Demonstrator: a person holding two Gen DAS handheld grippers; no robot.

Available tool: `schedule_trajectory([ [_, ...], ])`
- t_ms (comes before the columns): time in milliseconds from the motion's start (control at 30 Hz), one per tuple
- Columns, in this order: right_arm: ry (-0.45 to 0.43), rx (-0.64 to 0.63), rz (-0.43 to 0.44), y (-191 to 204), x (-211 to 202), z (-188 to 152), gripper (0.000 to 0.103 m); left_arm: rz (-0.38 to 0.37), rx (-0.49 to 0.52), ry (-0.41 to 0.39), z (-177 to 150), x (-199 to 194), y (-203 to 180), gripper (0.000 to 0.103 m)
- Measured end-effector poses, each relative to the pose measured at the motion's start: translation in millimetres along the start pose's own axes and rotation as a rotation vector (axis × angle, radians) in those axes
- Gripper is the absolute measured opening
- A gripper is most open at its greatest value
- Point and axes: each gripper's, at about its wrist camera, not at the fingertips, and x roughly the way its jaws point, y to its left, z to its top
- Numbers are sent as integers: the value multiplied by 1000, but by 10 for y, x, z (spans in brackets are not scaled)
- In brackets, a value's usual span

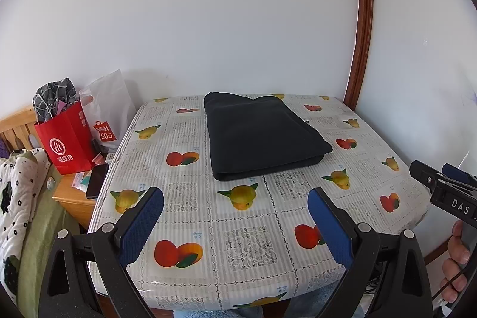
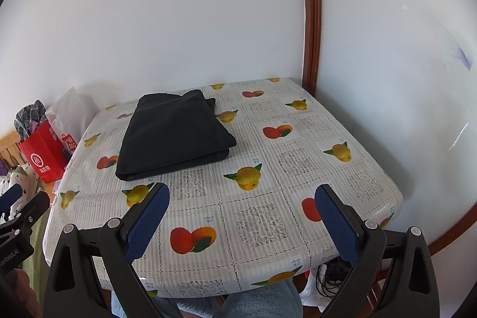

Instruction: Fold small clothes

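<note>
A: Blue pads spread wide on our left gripper (image 1: 235, 209), nothing btwn them; right gripper (image 2: 242, 206) gapes too, empty. Both hang over the near edge of the table (image 1: 298, 258)

B: And the black garment (image 1: 262, 136)?

A: Lying flat in a tidy stacked rectangle on the fruit-print tablecloth (image 2: 268, 234), toward the far side, well apart from us. One far corner sticks out a bit

B: So we reckon folding's basically done, maybe a tidy-up left. No other clothes on the table, only stuff in the red bag (image 1: 67, 139) off to the side

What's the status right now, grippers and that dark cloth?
Left gripper open, empty. Right gripper open, empty. Black garment folded, flat on table. Nothing blocking it.
</note>
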Motion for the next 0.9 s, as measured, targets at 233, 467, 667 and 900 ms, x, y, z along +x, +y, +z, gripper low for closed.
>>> schedule_trajectory([
  [233,-4,3,-6,-17,0,6,97,0,-4,-2,-4,-4,0,98],
  [467,-2,9,-6,-13,1,9,97,-1,-3,-1,-2,-5,17,98],
  [667,-7,-3,-5,20,6,0,97,11,-15,-2,-13,12,57,98],
  [900,-4,-34,-2,114,85,-4,97,-6,-49,17,-70,156,163,98],
])
